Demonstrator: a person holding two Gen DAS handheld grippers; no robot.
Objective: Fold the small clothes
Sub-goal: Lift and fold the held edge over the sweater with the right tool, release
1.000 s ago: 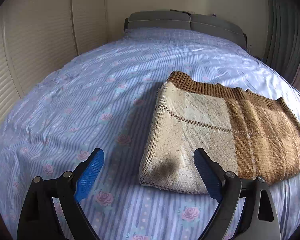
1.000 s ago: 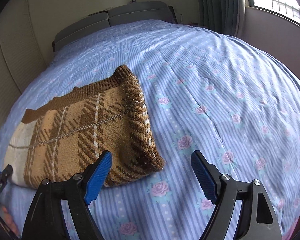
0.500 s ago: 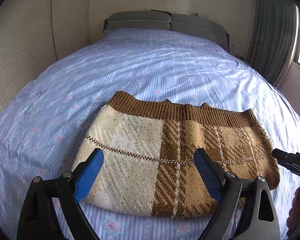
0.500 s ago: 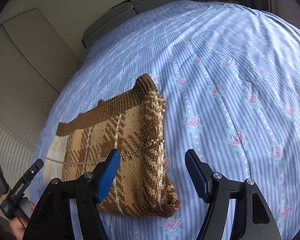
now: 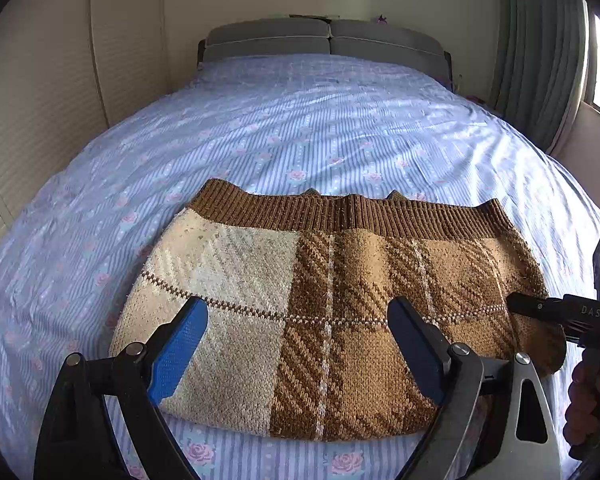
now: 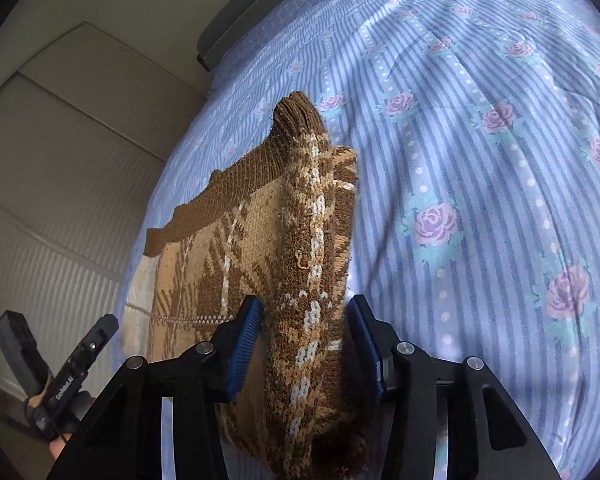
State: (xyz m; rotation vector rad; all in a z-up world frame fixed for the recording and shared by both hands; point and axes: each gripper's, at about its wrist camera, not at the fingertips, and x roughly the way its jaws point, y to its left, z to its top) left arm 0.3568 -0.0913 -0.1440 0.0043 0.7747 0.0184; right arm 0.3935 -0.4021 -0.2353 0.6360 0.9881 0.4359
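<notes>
A folded knit sweater [image 5: 324, 300], cream on its left and brown plaid on its right with a ribbed brown band at the far edge, lies on the bed. My left gripper [image 5: 300, 340] is open and hovers over its near middle, touching nothing. My right gripper [image 6: 306, 336] straddles the sweater's right edge [image 6: 312, 264], which stands between its blue pads [image 6: 244, 340]; the jaws are partly closed around the fold. The right gripper's black finger shows in the left wrist view [image 5: 540, 308] at the sweater's right edge.
The bed [image 5: 300, 128] has a blue striped sheet with pink roses. A grey headboard [image 5: 324, 40] stands at the far end. Cream wardrobe doors [image 5: 40, 100] line the left side. Green curtains [image 5: 540, 48] and a window are at the right.
The left gripper has moved to sit centred over the sweater. The right gripper has come in low at the right edge and narrowed its jaws around the fold.
</notes>
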